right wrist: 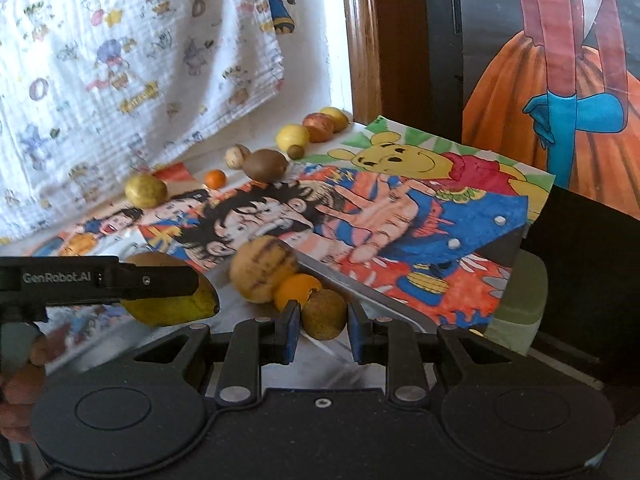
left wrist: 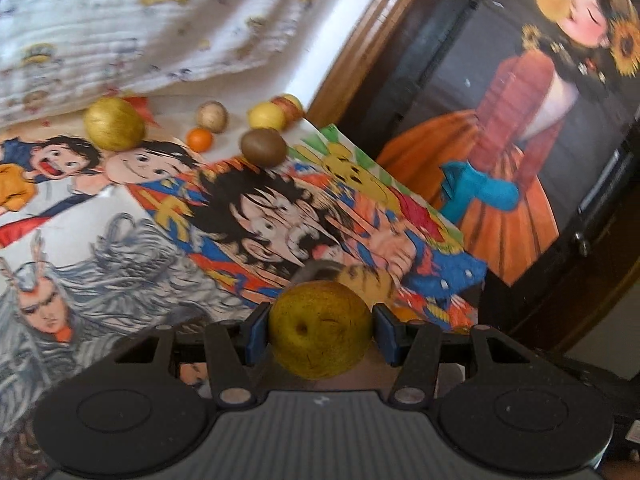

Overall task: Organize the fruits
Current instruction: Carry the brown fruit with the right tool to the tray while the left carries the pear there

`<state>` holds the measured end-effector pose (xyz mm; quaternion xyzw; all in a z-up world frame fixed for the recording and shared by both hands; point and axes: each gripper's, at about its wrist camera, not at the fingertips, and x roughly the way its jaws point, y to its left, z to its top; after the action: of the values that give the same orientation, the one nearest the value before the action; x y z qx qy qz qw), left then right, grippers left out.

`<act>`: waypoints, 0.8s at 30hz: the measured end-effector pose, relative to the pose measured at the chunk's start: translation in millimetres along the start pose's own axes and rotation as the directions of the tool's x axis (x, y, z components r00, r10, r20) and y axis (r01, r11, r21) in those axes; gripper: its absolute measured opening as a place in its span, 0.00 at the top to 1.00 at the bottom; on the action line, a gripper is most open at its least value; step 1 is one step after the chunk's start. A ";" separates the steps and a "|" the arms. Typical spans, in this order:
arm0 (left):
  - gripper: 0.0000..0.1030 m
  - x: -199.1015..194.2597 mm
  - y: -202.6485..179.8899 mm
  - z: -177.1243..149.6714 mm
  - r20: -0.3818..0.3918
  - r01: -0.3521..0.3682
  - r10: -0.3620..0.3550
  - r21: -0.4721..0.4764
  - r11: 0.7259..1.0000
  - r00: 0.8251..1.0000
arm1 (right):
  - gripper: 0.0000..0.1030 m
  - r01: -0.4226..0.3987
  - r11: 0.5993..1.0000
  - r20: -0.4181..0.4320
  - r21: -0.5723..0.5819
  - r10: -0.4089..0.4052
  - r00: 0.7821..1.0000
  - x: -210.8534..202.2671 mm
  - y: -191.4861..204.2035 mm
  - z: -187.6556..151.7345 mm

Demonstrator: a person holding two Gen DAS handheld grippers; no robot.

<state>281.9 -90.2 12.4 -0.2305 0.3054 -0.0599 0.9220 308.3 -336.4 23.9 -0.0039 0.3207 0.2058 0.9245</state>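
- Yellow-green pear (left wrist: 320,330) sits clamped between the left gripper (left wrist: 320,334) jaws, partly open around its width, carried above the poster-covered table (left wrist: 120,248).
- Right gripper (right wrist: 320,326) jaws are drawn in close on a small brown fruit (right wrist: 323,314), lifted near a tan fruit (right wrist: 264,268) and an orange (right wrist: 296,288).
- Remaining fruits (right wrist: 266,165) line the table's far edge, probably awaiting sorting.
- Only the right wrist view shows the left gripper from outside, with a hand (right wrist: 20,392) behind it.

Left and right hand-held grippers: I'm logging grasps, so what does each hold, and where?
The left hand-held gripper clamps a yellow-green pear across its sides. The right hand-held gripper pinches a small brown round fruit across its sides.
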 end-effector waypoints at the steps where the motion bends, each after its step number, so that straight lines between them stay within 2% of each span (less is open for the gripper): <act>1: 0.44 3.4 -2.0 -0.9 -0.008 0.005 -0.005 0.012 1.000 1.000 | 0.74 0.005 1.000 0.000 -0.002 -0.005 1.000 2.4 -2.1 -1.8; 9: 0.44 23.3 -13.3 -5.2 -0.042 0.025 -0.022 0.072 0.997 0.999 | 0.74 0.032 0.999 0.006 -0.031 -0.032 0.999 15.1 -9.8 -11.7; 19: 0.44 28.5 -16.1 -9.9 -0.053 0.026 -0.022 0.073 0.997 0.998 | 0.74 0.037 0.998 0.008 -0.048 -0.037 0.999 20.0 -8.3 -17.4; 24: 0.42 29.7 -15.3 -9.8 -0.065 0.019 -0.015 0.062 0.998 0.998 | 0.71 0.038 0.998 0.007 -0.043 -0.038 0.999 18.8 -8.3 -18.8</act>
<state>300.6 -114.9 -3.4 -0.2022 0.3308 -0.0847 0.9179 313.7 -339.5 -3.3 -0.0293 0.3132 0.1953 0.9289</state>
